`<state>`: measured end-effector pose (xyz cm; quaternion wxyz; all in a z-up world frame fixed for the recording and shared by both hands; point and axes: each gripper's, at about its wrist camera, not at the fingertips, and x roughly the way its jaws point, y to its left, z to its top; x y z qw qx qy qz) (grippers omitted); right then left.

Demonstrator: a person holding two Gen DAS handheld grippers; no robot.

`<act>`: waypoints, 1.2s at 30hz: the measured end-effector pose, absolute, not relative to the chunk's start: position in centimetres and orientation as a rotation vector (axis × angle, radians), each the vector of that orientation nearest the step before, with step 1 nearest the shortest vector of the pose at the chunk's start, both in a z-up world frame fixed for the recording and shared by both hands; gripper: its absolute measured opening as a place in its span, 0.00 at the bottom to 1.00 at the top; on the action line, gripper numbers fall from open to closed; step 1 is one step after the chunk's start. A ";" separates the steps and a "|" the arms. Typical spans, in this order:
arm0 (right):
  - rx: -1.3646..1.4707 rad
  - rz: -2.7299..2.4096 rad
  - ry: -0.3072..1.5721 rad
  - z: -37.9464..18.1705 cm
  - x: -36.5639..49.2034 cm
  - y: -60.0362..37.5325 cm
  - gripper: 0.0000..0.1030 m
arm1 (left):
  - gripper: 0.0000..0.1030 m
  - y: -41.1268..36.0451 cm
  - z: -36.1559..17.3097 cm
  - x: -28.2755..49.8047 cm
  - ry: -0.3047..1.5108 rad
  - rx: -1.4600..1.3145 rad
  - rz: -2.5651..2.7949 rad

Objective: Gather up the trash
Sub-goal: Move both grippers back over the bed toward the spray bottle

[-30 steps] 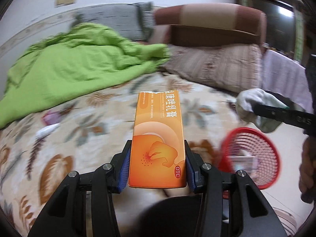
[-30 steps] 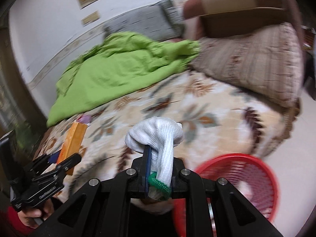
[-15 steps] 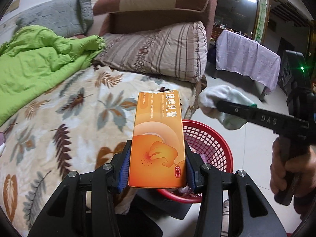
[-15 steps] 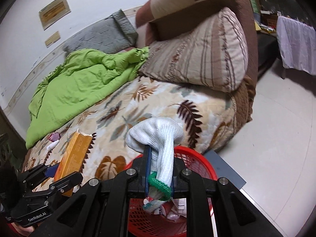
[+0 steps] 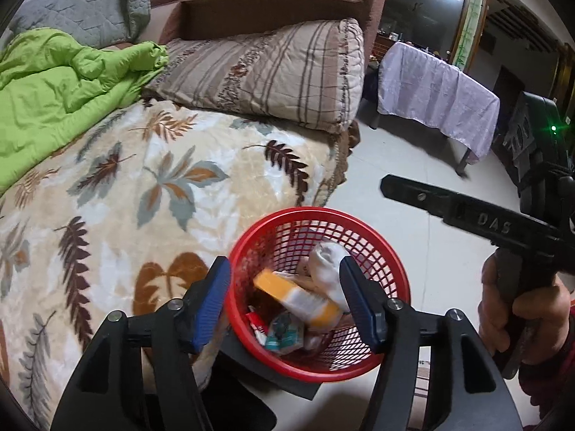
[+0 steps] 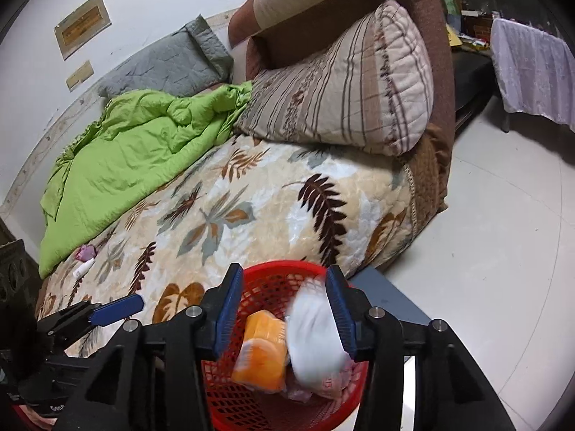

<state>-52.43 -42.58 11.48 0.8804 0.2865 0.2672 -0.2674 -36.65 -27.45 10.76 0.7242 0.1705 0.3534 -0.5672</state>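
Both your grippers hang spread wide over the red basket point(image 5: 391, 262) on the floor beside the bed point(image 5: 143, 194): your left gripper point(image 5: 285, 303) holds nothing between its blue pads, and your right gripper point(image 6: 285, 314) is just as bare. The orange box point(image 5: 298, 296) lies inside the basket, blurred, with the white sock point(image 5: 329, 262) against it on top of other wrappers. On the leaf-print bedspread, a small pink scrap point(image 6: 85, 252) and a white tube point(image 6: 83, 268) lie near the green quilt point(image 6: 136, 151).

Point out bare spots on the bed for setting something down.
Free: leaf blanket between green quilt, striped pillow and red basket. Crowded: basket interior, with orange box and white sock; small litter at the quilt's lower edge.
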 end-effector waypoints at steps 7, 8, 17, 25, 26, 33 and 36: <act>0.573 -0.453 0.535 12.9 -49.5 -40.6 0.50 | 0.60 -24.5 12.3 -34.3 0.753 0.323 -1.171; 0.568 -0.430 0.535 13.0 -48.7 -40.1 0.50 | 0.60 -24.1 12.5 -33.9 0.748 0.318 -1.161; 0.501 -0.190 0.565 13.9 -40.6 -33.9 0.50 | 0.60 -17.3 14.2 -28.0 0.741 0.201 -1.000; 0.459 -0.029 0.612 13.9 -32.9 -28.4 0.50 | 0.61 -9.2 14.3 -21.9 0.735 0.103 -0.796; 0.457 -0.011 0.616 13.9 -32.1 -27.8 0.50 | 0.61 -7.8 14.3 -20.9 0.735 0.087 -0.759; 0.370 0.055 0.655 12.6 -25.9 -22.4 0.50 | 0.61 -1.0 14.0 -16.7 0.722 0.034 -0.557; 0.368 0.085 0.697 11.3 -24.1 -21.1 0.50 | 0.61 1.5 14.0 -14.9 0.714 0.030 -0.477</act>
